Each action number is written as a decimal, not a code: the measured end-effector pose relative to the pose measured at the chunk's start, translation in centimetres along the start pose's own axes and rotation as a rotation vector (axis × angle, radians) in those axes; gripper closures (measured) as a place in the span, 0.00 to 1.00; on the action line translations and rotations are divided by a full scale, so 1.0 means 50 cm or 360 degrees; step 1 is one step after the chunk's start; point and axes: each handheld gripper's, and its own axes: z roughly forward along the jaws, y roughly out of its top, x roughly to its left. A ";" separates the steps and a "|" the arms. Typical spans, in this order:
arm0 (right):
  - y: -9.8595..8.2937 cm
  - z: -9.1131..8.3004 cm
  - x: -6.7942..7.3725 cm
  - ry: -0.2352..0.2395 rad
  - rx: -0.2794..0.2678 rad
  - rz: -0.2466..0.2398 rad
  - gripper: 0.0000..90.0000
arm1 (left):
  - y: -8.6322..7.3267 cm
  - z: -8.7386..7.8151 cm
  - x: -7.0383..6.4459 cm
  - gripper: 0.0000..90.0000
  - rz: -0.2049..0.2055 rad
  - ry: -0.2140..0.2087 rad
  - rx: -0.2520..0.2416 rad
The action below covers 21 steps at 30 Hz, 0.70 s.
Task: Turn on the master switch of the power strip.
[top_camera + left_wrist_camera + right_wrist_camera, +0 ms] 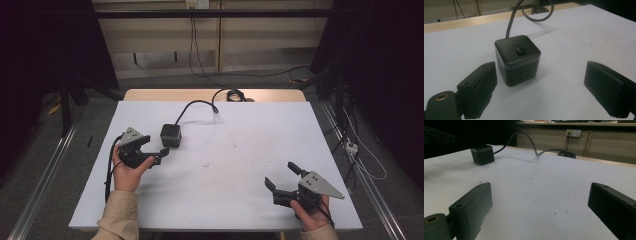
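A black cube socket (170, 135) stands on the white table (240, 150), left of centre, with a small button on its top (520, 51). Its grey cable (197, 104) curves toward the far edge. My left gripper (154, 147) is open just in front of the cube (517, 58), its jaws wide apart and touching nothing. In the left gripper view the cube sits slightly left of the gap (540, 82). My right gripper (280, 174) is open near the table's front right corner, far from the cube (482, 154), with bare table between its jaws (540, 197).
The cable (529, 140) ends in a coil (234, 94) on a wooden strip at the far edge. A wall outlet (572, 132) sits on the back wall. A power strip (351, 146) and loose wires lie on the floor at the right.
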 end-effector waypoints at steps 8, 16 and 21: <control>0.000 0.000 -0.001 0.0003 0.0001 -0.0006 0.06 | -0.016 -0.027 0.001 0.11 -0.0013 -0.0026 -0.0028; 0.000 -0.001 -0.001 0.0000 0.0001 -0.0007 0.06 | -0.034 -0.046 0.001 0.09 -0.0001 -0.0033 -0.0043; 0.000 -0.001 -0.001 0.0001 0.0000 -0.0007 0.06 | -0.045 -0.062 0.004 0.08 0.0016 -0.0043 -0.0047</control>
